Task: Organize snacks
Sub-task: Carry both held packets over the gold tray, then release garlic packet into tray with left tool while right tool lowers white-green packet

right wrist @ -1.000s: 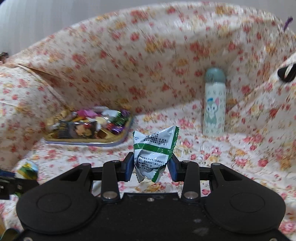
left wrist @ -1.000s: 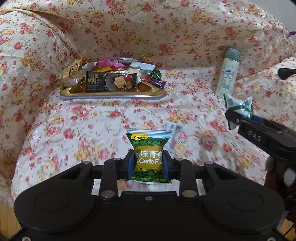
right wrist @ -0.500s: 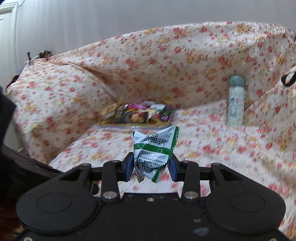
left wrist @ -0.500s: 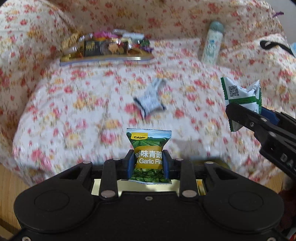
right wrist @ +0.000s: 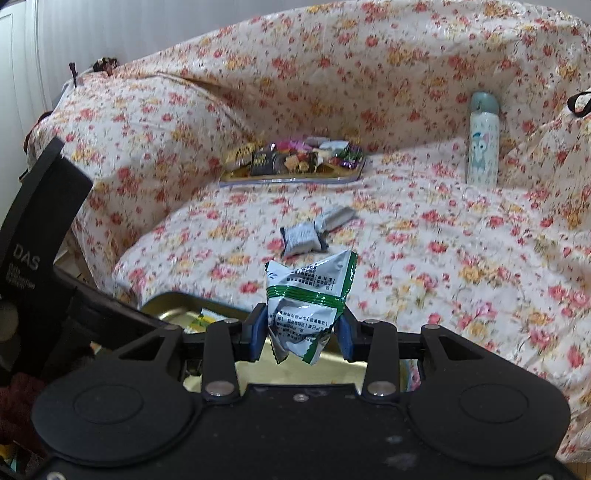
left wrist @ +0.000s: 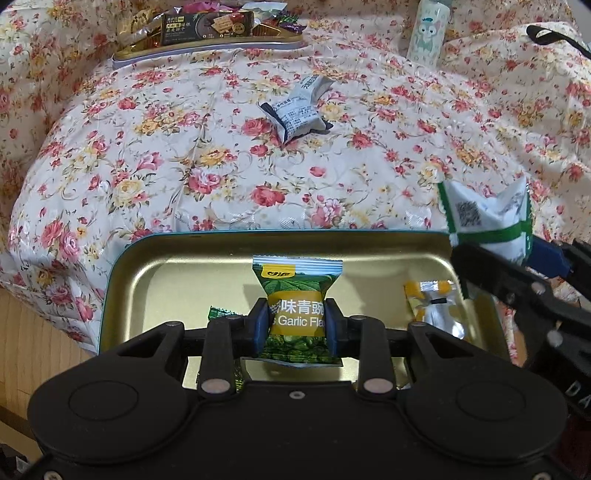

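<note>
Left wrist view, left to right. Wood floor (left wrist: 33,332) at bottom left, under the edge of the flower-print sofa cover (left wrist: 166,155). Far tray (left wrist: 207,50) at top left on the seat, piled with mixed wrapped snacks, dark biscuit pack (left wrist: 207,27) across its front. Grey-white packet (left wrist: 299,112) loose on the cover mid-seat, well apart from both trays. Near gold tray (left wrist: 125,273) with teal rim at the seat's front edge, directly under the tool. Small green packet (left wrist: 218,314) on its floor at left, partly hidden by the tool frame. Left gripper (left wrist: 295,325) pinched narrow on green garlic-pea packet (left wrist: 297,295), blue pads pressing both sides, packet upright above the gold tray floor. Yellow-silver packet (left wrist: 434,306) on the tray floor at right. Right gripper (left wrist: 517,254) entering from the right over the tray's right rim, clamped on white-green packet (left wrist: 484,218). Cartoon-print bottle (left wrist: 428,29) upright at top right against the backrest.

Right wrist view, left to right. Left tool body at far left edge, fingertips hidden. Corner of gold tray below the frame. Pads closed narrow on the crumpled white-green packet, held clear of the cover. Grey-white packet beyond it, second grey wrapper (right wrist: 334,218) just behind that one; contact between the two unclear. Bottle at right.
</note>
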### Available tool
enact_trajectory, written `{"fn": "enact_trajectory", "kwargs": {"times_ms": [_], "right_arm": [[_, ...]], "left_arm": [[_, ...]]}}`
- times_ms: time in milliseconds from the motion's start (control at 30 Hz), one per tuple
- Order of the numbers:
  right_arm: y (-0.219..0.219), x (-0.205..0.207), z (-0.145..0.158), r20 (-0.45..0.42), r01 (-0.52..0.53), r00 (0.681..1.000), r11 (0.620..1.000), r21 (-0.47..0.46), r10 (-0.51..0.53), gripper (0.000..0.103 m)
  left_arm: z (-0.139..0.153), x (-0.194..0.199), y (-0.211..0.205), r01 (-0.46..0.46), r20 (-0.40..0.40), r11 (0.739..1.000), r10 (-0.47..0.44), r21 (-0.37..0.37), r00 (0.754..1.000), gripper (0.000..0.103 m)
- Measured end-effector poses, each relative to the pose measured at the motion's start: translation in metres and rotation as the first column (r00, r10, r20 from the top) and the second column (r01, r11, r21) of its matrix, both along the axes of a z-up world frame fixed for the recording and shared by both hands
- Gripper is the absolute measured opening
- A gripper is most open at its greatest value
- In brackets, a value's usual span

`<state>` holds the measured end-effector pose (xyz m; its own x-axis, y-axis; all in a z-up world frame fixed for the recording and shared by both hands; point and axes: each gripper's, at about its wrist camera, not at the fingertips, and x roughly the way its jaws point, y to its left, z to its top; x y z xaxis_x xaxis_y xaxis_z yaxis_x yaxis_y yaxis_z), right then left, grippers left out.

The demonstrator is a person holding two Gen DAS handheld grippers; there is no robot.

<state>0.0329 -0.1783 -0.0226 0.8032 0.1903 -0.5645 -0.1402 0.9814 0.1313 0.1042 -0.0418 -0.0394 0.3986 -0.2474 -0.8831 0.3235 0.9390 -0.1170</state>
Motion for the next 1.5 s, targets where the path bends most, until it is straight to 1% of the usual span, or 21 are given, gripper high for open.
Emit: {"fn": "enact_trajectory", "kwargs": {"times_ms": [167,467,600,700,900,1033,1167,1500], "right_arm": [[0.003,0.002,-0.009,-0.027,-0.005,1.000,1.000,0.008,0.006,0.041],[0.000,0.011,-0.017,-0.064,0.002,0.998,1.000,0.014,-0.001,0.041],[0.000,0.015,-0.018,-0.076,0.005,0.997,1.000,0.018,-0.003,0.041],[0.001,0.017,-0.019,-0.084,-0.001,0.996,1.000,0.017,0.002,0.041],[0.005,0.021,-0.024,-0.109,-0.012,0.994,1.000,0.015,0.014,0.041],[0.008,0.021,-0.028,-0.142,-0.035,0.989,0.999,0.003,0.035,0.041],[0.013,0.021,-0.034,-0.175,-0.056,0.983,0.998,-0.031,0.050,0.041],[0.016,0.022,-0.043,-0.254,-0.081,0.965,0.996,-0.038,0.069,0.042]], "left_arm": [[-0.003,0.000,-0.004,0.020,0.011,1.000,-0.020,0.015,1.000,0.040],[-0.004,0.001,-0.004,0.039,0.009,0.999,-0.039,-0.013,0.999,0.040],[-0.001,0.001,-0.005,0.044,0.029,0.999,-0.044,0.000,0.999,0.040],[0.000,0.001,-0.006,0.039,0.046,0.999,-0.040,0.016,0.998,0.040],[0.002,0.000,0.000,0.000,0.065,0.999,-0.002,0.036,0.998,0.040],[0.000,0.002,0.007,-0.031,0.046,0.999,0.029,0.031,0.999,0.040],[-0.004,0.002,0.010,-0.051,0.028,0.998,0.050,0.037,0.998,0.040],[-0.009,0.005,0.011,-0.064,-0.016,0.997,0.064,0.033,0.998,0.040]]}}
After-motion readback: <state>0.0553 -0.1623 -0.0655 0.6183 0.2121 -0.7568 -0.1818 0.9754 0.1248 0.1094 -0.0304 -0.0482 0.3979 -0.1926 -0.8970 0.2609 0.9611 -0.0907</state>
